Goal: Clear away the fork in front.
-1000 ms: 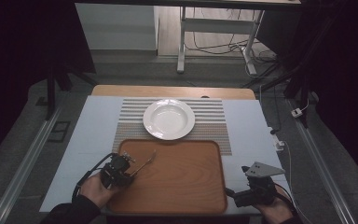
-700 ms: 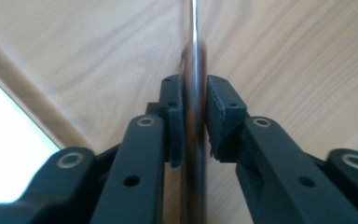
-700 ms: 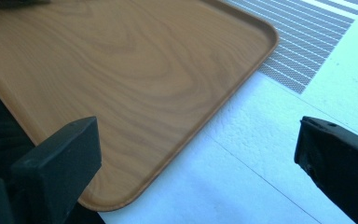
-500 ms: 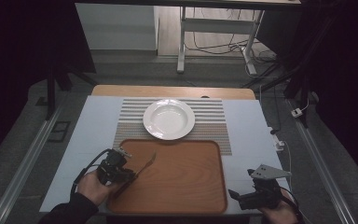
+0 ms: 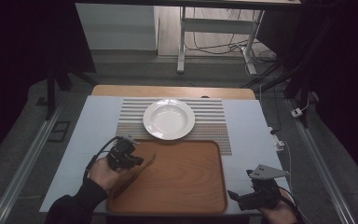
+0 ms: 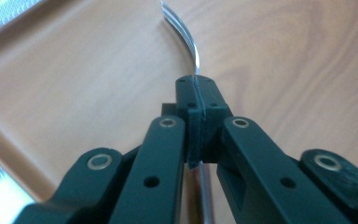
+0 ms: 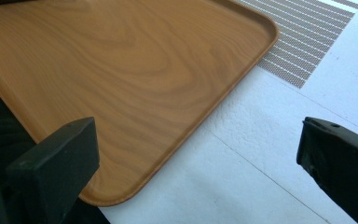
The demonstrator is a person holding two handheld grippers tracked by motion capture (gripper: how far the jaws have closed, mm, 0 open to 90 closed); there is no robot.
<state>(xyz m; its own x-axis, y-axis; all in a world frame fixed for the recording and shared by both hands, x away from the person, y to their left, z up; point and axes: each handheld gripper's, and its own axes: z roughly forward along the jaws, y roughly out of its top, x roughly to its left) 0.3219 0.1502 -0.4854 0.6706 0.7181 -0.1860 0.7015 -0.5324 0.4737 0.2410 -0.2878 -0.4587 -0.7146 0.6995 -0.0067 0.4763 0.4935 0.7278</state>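
Wooden tray point(image 6: 65, 93) backs a fork point(image 6: 186, 37), handle hidden inside left gripper point(image 6: 196, 100).

We see the wooden tray point(image 5: 177, 182) bare across its middle and right, open for passing. At its near left the left gripper point(image 5: 137, 161) and its fork point(image 6: 186, 39) stand in the way. The white plate point(image 5: 168, 119) blocks the far middle of the counter point(image 5: 93, 126); either side lies open.
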